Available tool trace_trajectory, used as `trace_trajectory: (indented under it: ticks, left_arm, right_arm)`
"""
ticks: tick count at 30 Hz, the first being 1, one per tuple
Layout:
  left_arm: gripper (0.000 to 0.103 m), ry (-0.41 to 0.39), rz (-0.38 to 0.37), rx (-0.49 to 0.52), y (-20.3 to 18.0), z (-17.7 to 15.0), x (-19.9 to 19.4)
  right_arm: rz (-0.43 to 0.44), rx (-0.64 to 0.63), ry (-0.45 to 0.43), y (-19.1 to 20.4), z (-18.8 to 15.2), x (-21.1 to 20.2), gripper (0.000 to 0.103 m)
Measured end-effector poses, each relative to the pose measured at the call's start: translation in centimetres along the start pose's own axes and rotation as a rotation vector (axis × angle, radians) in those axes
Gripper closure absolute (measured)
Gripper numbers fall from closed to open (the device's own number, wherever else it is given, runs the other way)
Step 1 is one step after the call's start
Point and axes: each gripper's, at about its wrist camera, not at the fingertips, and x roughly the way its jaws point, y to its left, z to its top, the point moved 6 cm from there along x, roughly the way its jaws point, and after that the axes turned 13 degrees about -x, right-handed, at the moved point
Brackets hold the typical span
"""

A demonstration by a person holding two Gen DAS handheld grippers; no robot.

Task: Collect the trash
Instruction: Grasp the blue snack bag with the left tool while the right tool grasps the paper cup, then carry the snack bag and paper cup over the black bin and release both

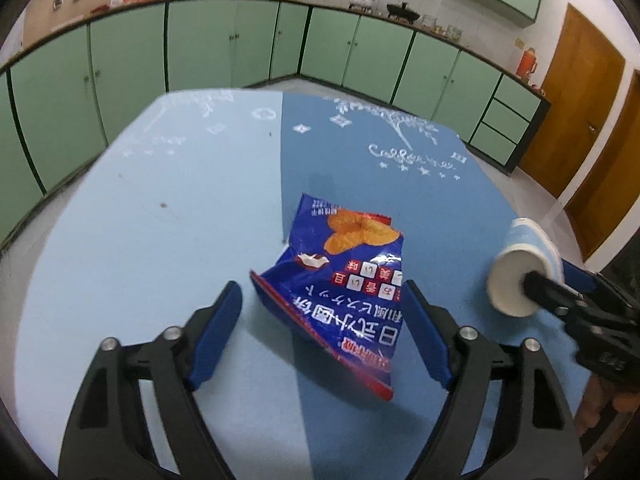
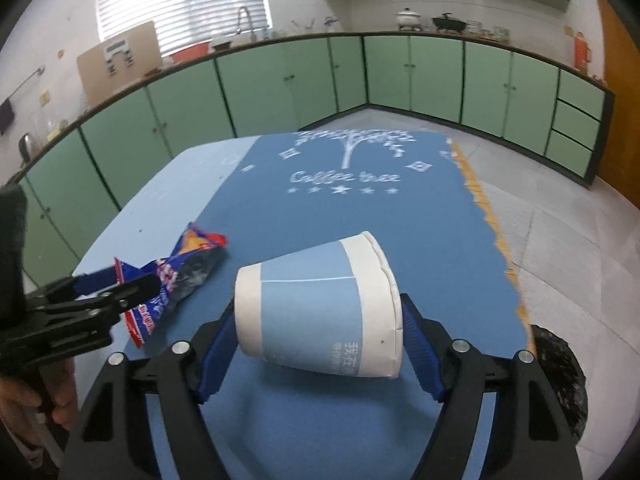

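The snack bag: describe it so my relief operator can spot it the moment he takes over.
Start at the blue table in the green-cabinet kitchen. Near its front edge two pieces of trash lie: a paper cup on its side, between the right gripper's fingers, and left of it the snack bag, inside the open left gripper. The bag is the crumpled dark-blue one with red edging and an orange snack picture.

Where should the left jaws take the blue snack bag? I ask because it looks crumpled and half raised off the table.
Grip the snack bag across its raised, red-edged near end, coming in low from the near side along the table. That end stands up off the surface between the open left gripper jaws, giving them a fold to pinch; the far part lies flatter.
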Motion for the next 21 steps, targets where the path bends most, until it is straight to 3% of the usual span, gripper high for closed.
trace_trajectory:
  ticks: [4, 6, 9, 15, 21]
  left_arm:
    - [0.081, 0.044, 0.001, -0.047, 0.2, -0.2, 1.7]
    - [0.091, 0.044, -0.010, -0.065, 0.1, -0.1, 1.7]
    - [0.097, 0.012, -0.009, -0.072, -0.3, 0.2, 0.9]
    - [0.099, -0.049, -0.056, -0.031, -3.2, 1.2, -2.1]
    - [0.099, -0.053, -0.181, 0.073, -10.2, 0.4, -3.9]
  right_arm:
    - [-0.010, 0.006, -0.006, -0.9, -0.2, -0.6, 0.029]
    - [-0.016, 0.005, -0.007, -1.0, -0.4, -0.8, 0.029]
    - [-0.020, 0.007, -0.014, -1.3, -0.5, -1.1, 0.029]
    - [-0.059, 0.040, -0.063, -3.3, -0.5, -3.6, 0.029]
    - [-0.156, 0.106, -0.092, -7.9, -1.9, -7.6, 0.029]
